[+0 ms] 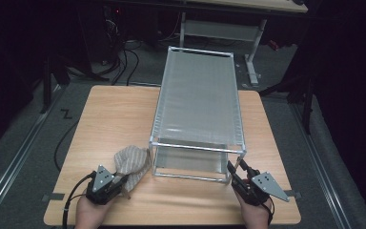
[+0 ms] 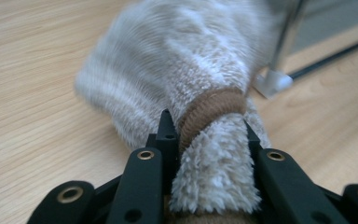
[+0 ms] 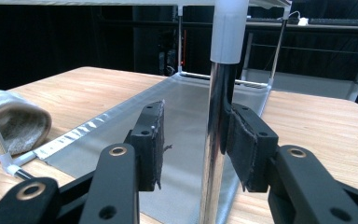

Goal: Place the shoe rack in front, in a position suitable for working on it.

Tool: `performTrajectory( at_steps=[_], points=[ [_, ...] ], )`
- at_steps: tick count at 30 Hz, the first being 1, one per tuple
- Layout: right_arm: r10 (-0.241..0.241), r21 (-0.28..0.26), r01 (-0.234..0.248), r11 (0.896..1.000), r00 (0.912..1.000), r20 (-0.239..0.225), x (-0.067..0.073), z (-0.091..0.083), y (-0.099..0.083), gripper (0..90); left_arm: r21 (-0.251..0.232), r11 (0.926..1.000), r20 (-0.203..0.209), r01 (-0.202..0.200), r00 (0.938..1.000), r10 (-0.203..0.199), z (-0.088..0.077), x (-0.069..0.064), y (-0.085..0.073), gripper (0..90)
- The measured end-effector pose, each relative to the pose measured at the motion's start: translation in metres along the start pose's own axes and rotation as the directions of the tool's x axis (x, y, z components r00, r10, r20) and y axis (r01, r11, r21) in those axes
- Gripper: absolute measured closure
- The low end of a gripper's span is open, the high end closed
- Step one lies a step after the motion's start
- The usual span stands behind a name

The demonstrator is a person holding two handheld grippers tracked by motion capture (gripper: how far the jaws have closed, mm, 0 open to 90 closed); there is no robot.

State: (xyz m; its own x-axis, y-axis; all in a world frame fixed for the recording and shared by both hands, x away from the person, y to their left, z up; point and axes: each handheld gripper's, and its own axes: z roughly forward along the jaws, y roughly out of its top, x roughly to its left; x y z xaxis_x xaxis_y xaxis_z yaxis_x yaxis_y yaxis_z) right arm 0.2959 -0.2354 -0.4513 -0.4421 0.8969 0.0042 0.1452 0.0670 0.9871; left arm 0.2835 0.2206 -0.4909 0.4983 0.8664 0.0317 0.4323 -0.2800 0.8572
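Item: fluffy beige-grey fabric bundle [image 1: 131, 163], rolled and cinched by a brown elastic band [image 2: 209, 112]. It lies on the light wooden table [image 1: 109, 119] near the front edge, left of the rack. In the left gripper view its narrow banded end sits between the jaws, pads pressing on both sides; the fuller part extends forward, away from the tool. Its long axis runs along the gripper's own line, slanting toward the rack's near-left foot.

Item: left gripper [image 1: 119, 183], black, two-jaw, hand-held. Clamped on the bundle's narrow end just behind the band.

Item: two-tier rack of chrome tubes with silver mesh shelves [image 1: 198, 95]. It stands at table centre and right, long axis running away from the person, with the open short end facing the front edge. The lower shelf lies just right of and beyond the bundle.

Item: right gripper [image 1: 236, 170], black, same type. Jaws apart, straddling the rack's near-right chrome upright [image 3: 216, 140]. The upright rests against one pad, while the other pad stands clear, so nothing is clamped.

Relation governing the likely next move: the rack's open front lies forward and right of the bundle. The left hand carries the load, and the right is placed to steady the frame. Judged risk: snagging the near-left post [image 2: 284, 42].
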Motion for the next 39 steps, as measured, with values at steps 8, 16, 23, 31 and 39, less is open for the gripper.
performTrajectory(
  at_steps=[8,16,23,31,39],
  points=[
    [-0.002,0.0,0.002,1.0,1.0,0.001,0.0,0.0,0.0,58.0,-0.023,0.9938,0.052,-0.109,0.9926,0.11,0.009,-0.016,0.023,71.3],
    [0.002,0.0,-0.002,1.0,1.0,0.004,-0.001,-0.001,0.0,58.0,-0.171,0.9777,0.1,-0.122,0.9851,0.14,-0.003,-0.008,0.044,71.3],
    [0.004,0.001,-0.004,1.0,1.0,0.0,0.0,0.0,0.0,57.9,-0.266,0.9575,0.098,-0.112,0.9849,0.143,-0.019,-0.006,0.056,71.3],
    [-0.004,0.006,0.004,1.0,1.0,-0.004,0.001,0.0,-0.001,57.9,-0.103,0.9898,0.152,-0.098,0.9819,0.113,0.008,-0.008,0.026,71.3],
    [-0.003,0.008,0.003,1.0,1.0,-0.004,0.002,0.001,-0.001,58.0,0.038,0.9902,0.143,-0.134,0.9815,0.128,0.026,-0.014,0.007,70.7]
  ],
)
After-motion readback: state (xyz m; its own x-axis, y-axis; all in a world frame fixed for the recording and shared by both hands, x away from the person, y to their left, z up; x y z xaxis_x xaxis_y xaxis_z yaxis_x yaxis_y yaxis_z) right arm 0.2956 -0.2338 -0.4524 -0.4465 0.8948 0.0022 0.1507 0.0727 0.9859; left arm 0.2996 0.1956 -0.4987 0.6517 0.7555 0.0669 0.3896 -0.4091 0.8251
